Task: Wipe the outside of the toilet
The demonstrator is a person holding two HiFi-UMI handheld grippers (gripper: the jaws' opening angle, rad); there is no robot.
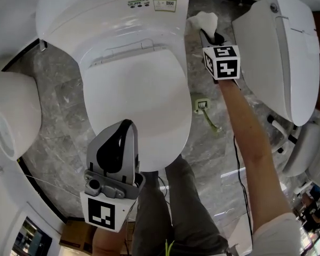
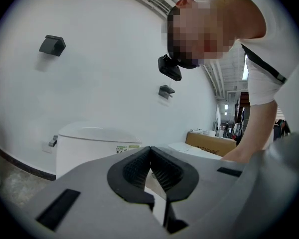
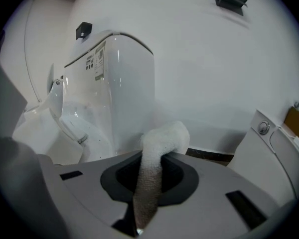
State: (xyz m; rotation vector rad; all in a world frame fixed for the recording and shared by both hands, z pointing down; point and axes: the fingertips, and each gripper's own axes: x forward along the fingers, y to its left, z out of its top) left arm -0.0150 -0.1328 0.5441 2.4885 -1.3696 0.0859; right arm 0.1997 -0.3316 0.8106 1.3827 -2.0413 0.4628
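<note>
A white toilet (image 1: 133, 84) with its lid down fills the middle of the head view; its tank (image 1: 112, 4) is at the top. My right gripper (image 1: 209, 33) is shut on a white cloth (image 1: 204, 21) beside the tank's right side, close to the floor behind the bowl. In the right gripper view the cloth (image 3: 154, 168) sticks up between the jaws, with the tank (image 3: 114, 83) just ahead on the left. My left gripper (image 1: 122, 129) hovers over the front of the lid, shut with nothing in it; its view shows the tank (image 2: 94, 146) beyond the jaws.
A second toilet (image 1: 285, 52) stands close on the right, and another white fixture (image 1: 10, 116) on the left. A floor outlet with a green cable (image 1: 205, 111) lies between the toilets. The person's legs (image 1: 186, 212) stand in front of the bowl. Floor is grey marble.
</note>
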